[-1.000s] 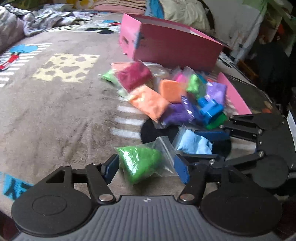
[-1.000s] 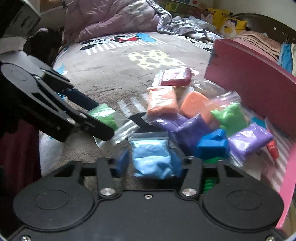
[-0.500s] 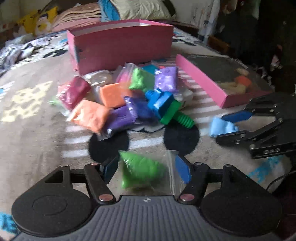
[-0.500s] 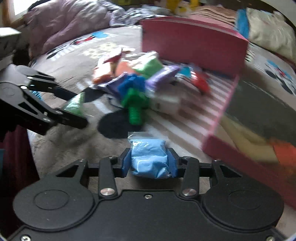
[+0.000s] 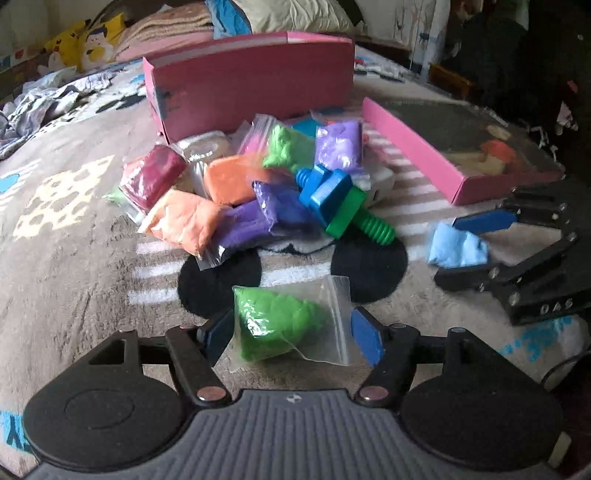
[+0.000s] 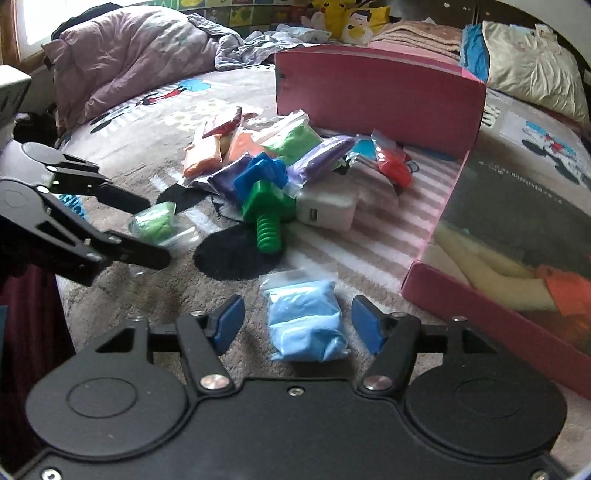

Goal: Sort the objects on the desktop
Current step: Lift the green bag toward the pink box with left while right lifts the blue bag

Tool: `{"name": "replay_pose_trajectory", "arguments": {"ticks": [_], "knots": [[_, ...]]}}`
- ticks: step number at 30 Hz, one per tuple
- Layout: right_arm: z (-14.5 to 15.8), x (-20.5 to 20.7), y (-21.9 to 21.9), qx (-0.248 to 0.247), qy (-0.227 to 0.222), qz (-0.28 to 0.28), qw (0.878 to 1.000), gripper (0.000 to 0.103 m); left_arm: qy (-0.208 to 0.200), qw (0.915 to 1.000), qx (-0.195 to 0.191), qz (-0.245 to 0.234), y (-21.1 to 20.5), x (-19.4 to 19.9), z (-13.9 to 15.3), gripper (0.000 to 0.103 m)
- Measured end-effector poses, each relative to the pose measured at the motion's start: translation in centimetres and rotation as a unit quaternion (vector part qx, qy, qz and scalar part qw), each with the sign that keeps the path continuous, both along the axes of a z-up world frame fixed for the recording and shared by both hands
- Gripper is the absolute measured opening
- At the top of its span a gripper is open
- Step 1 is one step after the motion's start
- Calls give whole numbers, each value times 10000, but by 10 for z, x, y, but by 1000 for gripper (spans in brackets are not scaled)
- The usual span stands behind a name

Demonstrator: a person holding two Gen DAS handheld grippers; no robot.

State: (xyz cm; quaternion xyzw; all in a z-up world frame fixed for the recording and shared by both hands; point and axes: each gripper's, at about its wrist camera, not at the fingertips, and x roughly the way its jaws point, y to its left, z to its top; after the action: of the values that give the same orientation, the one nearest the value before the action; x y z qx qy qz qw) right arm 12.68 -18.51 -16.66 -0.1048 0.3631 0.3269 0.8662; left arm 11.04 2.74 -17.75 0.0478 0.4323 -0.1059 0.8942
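On the blanket (image 5: 74,266), we are now opening both grippers wide, releasing the green bag (image 5: 277,328) and blue bag (image 6: 306,325) away from the pile (image 5: 258,184).

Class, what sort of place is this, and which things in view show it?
Most likely a child's bedroom: the work surface is a bed with a cartoon blanket, a rumpled purple duvet, a pillow and plush toys.

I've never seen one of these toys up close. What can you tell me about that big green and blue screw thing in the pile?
The toy bolt looks like glossy molded plastic: a green threaded shaft with a flat green head, and a chunky blue nut stacked behind it. It lies on its side at the near edge of the pile, its threaded end pointing out over a black patch of the blanket. It leans on purple bags and touches a white block beside it. Neither tool's fingers are on it.
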Motion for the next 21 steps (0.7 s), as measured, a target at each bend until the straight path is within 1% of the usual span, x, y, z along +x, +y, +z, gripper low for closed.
{"name": "replay_pose_trajectory", "arguments": {"ticks": [2,3,4,5,9,13,15,16,17,21], "knots": [[-1,1,-1,32,16,-24,10000,60,16,10000,21,26,-1,3,-2,69],[-1,1,-2,49,24,-36,10000,60,13,10000,27,42,-1,4,-2,67],[-2,1,-2,65,32,-48,10000,60,-6,10000,46,49,-1,4,-2,60],[-2,1,-3,81,40,-60,9999,60,-20,10000,78,53,-2,5,-1,59],[-5,4,-1,73,35,-77,9999,60,-26,9997,231,-37,-6,6,-1,51],[-6,3,1,20,-16,-93,10000,59,-17,9997,239,-29,-6,6,2,49],[-6,3,-2,30,-23,-124,9999,50,-30,9997,230,0,-6,6,5,49],[-5,3,-4,54,-8,-133,9999,47,-39,9998,204,12,-5,6,7,49],[-4,4,-6,83,11,-141,9999,41,-48,9998,178,23,-5,5,9,49],[-2,3,-11,142,30,-160,9998,40,-113,9998,124,65,-3,5,18,49]]}}
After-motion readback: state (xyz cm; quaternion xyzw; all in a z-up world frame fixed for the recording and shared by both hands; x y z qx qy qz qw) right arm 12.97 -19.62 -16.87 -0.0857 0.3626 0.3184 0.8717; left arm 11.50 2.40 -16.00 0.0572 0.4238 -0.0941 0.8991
